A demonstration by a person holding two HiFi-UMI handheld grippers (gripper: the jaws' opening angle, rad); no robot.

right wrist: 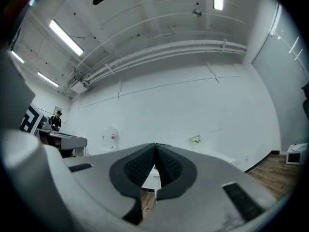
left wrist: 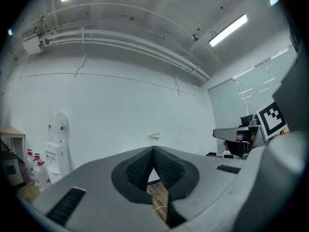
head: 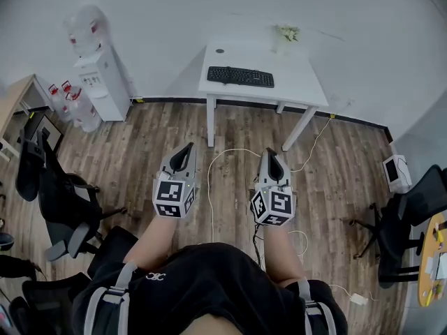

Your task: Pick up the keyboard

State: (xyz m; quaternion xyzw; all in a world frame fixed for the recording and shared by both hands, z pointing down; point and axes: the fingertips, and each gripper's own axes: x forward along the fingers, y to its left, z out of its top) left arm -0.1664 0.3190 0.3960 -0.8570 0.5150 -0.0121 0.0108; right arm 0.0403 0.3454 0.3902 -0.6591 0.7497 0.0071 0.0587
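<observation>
A black keyboard (head: pixel 240 77) lies on a small white table (head: pixel 300 75) against the far wall in the head view. My left gripper (head: pixel 186 149) and right gripper (head: pixel 271 153) are held side by side above the wooden floor, well short of the table, both pointing toward it. Each is shut with nothing between its jaws. In the left gripper view the left gripper (left wrist: pixel 153 150) has its dark pads meeting at the tip. The right gripper view shows the right gripper (right wrist: pixel 155 146) likewise closed, with the white table (right wrist: pixel 153 178) partly visible behind the jaws.
A water dispenser (head: pixel 103 75) with spare bottles (head: pixel 75 105) stands at the left wall. Black office chairs (head: pixel 59 201) sit at left, another chair (head: pixel 408 222) at right. A white cable (head: pixel 223 153) loops over the floor between me and the table. A small plant (head: pixel 286 33) stands on the table.
</observation>
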